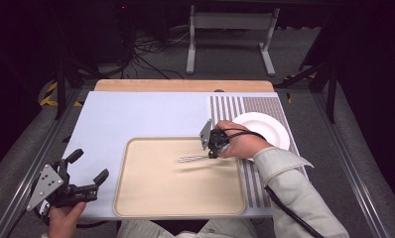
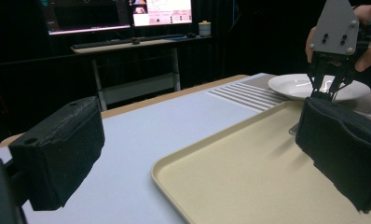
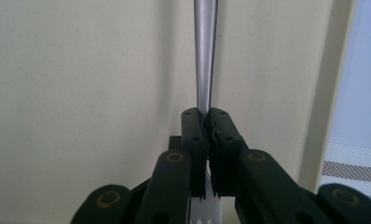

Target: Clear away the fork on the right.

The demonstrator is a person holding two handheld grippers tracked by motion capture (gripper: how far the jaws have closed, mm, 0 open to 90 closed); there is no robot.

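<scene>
Left tool (image 1: 89,171): lower left of the high view, over the worktop's near left corner, just left of the tray; jaws spread wide, nothing between them. In the left gripper view the two black pads (image 2: 58,149) stand far apart at either side of the frame.

Worktop (image 1: 136,116): pale blue sheet, centre of the high view, wooden strip along its far edge.

Tray (image 1: 180,198): beige, rounded corners, lower centre of the high view, lying flat on the worktop.

Fork (image 1: 193,158): silver, centre of the high view, over the tray's upper right part, tines pointing to frame left; touching the tray or just above it, cannot tell.

Right tool (image 1: 213,152): just right of centre, at the tray's right rim; jaws narrow, clamped on the fork's handle. In the right gripper view the pads (image 3: 195,140) pinch the metal shaft (image 3: 205,56).

Striped mat (image 1: 235,106): right part of the worktop.

Plate (image 1: 265,126): white, upper right, on the striped mat, beside the hand.
</scene>
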